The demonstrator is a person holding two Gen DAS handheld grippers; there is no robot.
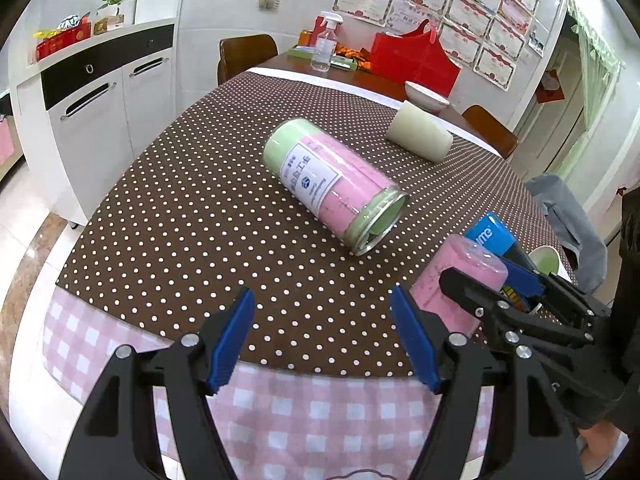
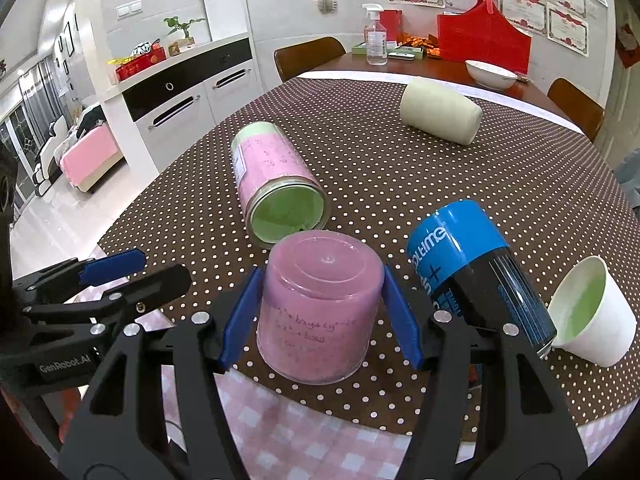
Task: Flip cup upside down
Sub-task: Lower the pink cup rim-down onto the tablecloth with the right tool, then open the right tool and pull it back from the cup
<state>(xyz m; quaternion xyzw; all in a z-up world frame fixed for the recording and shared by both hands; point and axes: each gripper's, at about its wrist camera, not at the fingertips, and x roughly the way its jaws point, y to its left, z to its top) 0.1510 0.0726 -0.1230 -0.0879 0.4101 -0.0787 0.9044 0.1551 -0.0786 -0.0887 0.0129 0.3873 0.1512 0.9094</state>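
Observation:
A pink plastic cup [image 2: 320, 304] stands upside down, base up, on the dotted tablecloth [image 2: 400, 184] near the front edge. My right gripper [image 2: 320, 312] has its blue pads on both sides of the cup; whether they still press on it I cannot tell. In the left wrist view the same pink cup [image 1: 452, 280] shows at the right with the right gripper [image 1: 492, 284] around it. My left gripper [image 1: 324, 340] is open and empty, over the table's front edge to the left of the cup.
A pink-and-green can [image 2: 276, 184] lies on its side behind the cup. A blue-and-black can [image 2: 476, 272] and a white paper cup [image 2: 588, 316] lie at the right. A cream cup [image 2: 440, 112] lies further back. A bowl [image 2: 490, 74], spray bottle [image 2: 376, 40] and red bag [image 2: 484, 44] stand at the far end.

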